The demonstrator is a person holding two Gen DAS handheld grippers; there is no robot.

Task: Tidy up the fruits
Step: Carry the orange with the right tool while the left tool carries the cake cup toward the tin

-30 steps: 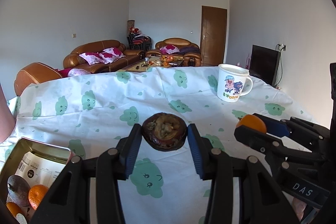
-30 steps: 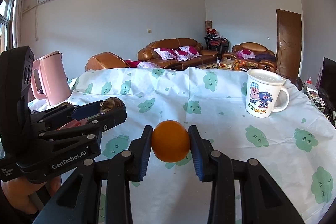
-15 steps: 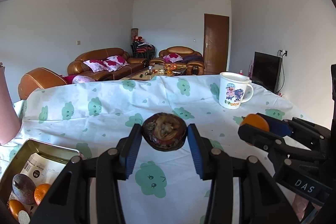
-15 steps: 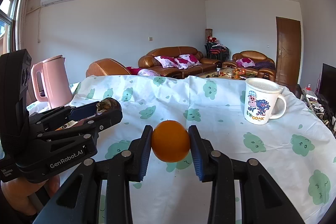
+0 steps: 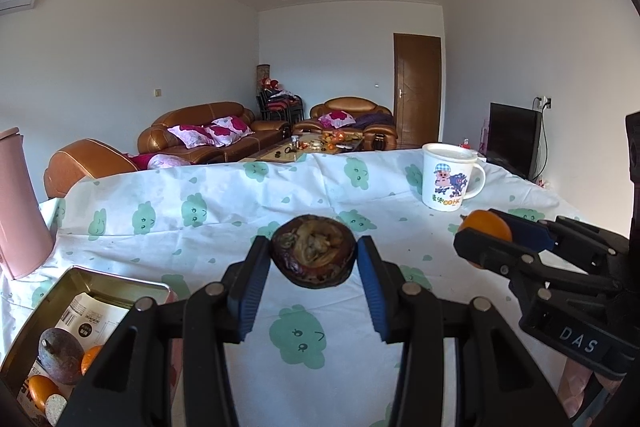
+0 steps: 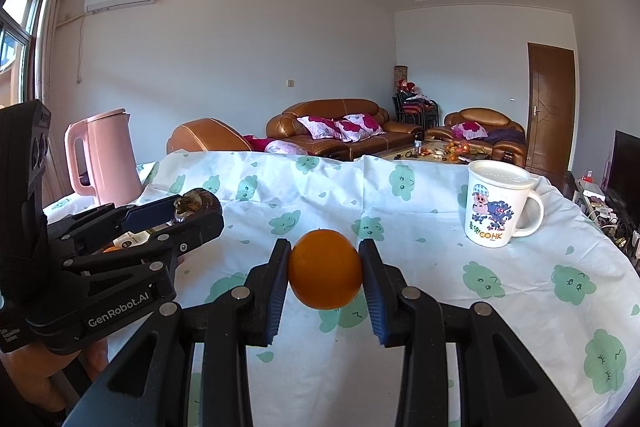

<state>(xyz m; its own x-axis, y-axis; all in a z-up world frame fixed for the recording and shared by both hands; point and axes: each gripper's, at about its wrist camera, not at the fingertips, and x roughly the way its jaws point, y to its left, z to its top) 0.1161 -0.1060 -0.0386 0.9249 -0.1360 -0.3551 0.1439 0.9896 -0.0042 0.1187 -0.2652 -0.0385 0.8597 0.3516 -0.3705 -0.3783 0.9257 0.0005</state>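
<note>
1. Left gripper: pinches a dark brown, shrivelled fruit between its blue pads, held clear above the desk. The fruit is a flattened oval; its long axis runs side to side, from pad to pad, and its wrinkled, hollowed face points back toward the left wrist camera.
2. Right gripper: pinches an orange between its pads, also lifted off the desk. The orange is nearly round, so no long axis can be told; a tiny dark nub shows at its top.
3. Relation of the two: in the right wrist view the left gripper lies to the left with the dark fruit at its tip; in the left wrist view the right gripper lies to the right with the orange at its tip. The two are well apart.
4. Metal tin: open, at lower left on the desk, holding a dark round fruit, several oranges and printed paper.
5. Desk covering: a white cloth with green cloud figures.
6. Cartoon mug: upright at far right, handle to the right.
7. Pink kettle: upright at far left of the desk.
</note>
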